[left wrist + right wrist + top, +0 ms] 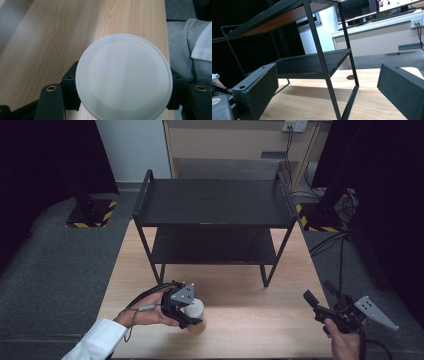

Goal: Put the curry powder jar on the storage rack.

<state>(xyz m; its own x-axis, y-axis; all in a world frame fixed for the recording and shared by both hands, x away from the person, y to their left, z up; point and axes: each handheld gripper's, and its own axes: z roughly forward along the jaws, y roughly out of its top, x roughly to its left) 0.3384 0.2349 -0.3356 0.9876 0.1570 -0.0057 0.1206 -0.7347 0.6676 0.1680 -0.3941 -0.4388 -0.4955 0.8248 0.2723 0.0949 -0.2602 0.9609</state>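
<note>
Two grippers work at one wooden table (240, 285). In the high view, the left gripper (192, 312) is in the lower left of the frame, and its jaws are closed around a white seasoning bottle (194, 312) that stands upright near the front edge of the table. The bottle's long axis is vertical, and the gripper comes at it from the left side. A black two-level shelf rack (215, 202) stands behind it, in the upper middle of the frame, well apart from the bottle. The right gripper (316, 301) is in the lower right corner, far from the bottle, so the left hand is clearly the nearer one.

In the left gripper view, the round white lid of the bottle (123, 76) sits in the lower middle, with one black jaw touching each side of it. The grip looks firm, so I judge that a lift toward the rack can come next.

In the right gripper view, the jaws stand wide apart with nothing between them, and the rack (312, 62) rises just ahead.
</note>
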